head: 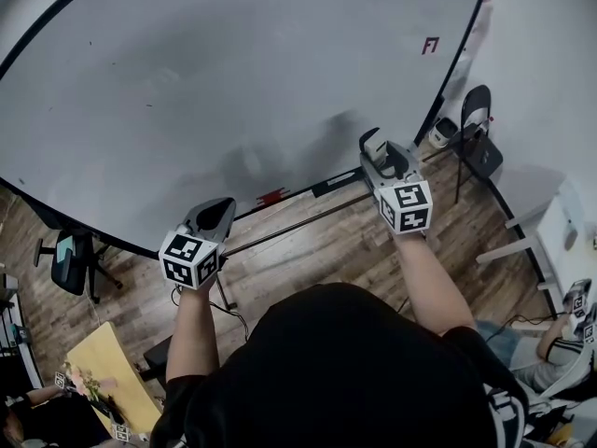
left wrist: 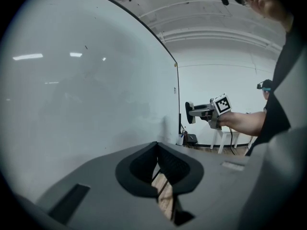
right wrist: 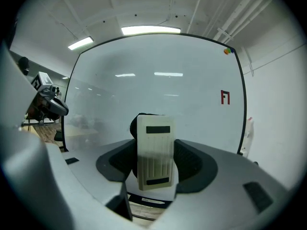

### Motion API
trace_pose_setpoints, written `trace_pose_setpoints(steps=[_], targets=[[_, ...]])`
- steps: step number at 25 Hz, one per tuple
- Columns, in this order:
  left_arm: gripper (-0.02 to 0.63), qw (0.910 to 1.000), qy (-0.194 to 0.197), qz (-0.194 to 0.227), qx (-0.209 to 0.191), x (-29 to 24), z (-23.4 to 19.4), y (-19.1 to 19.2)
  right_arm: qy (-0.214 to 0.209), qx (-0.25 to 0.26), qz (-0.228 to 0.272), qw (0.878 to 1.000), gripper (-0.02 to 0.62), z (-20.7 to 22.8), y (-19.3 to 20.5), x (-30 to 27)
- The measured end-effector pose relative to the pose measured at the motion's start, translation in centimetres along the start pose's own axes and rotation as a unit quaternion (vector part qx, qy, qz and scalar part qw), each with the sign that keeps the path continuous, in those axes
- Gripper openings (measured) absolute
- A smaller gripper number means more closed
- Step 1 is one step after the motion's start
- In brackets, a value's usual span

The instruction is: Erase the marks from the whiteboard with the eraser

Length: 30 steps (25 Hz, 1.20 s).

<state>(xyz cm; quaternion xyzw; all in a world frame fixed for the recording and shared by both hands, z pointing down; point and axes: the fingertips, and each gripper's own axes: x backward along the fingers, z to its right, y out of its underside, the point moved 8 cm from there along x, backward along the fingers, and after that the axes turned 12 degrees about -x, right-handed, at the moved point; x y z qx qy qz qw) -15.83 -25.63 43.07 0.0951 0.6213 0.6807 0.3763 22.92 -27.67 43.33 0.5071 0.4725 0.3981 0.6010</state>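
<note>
The eraser is gripped between the jaws of the right gripper before the whiteboard, well below its red mark, while the left gripper is closed on nothing.

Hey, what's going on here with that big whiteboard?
A person faces a whiteboard with a handheld gripper in each hand. The right gripper is clamped on an eraser, held in front of the board's lower part. The left gripper is shut and empty. A small red mark sits near the board's upper right, away from the eraser.
</note>
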Motion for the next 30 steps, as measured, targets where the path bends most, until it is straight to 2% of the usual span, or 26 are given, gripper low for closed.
trace_pose_setpoints(steps=[18,30], targets=[[0.012,0.9999,0.011,-0.005,0.005,-1.3,5.6,0.0,-0.036,0.001,0.004,0.999,0.235,0.3,0.9,4.3],[0.012,0.9998,-0.017,0.000,0.012,0.3,6.7,-0.3,-0.053,-0.003,0.000,0.999,0.236,0.8,0.6,6.1]])
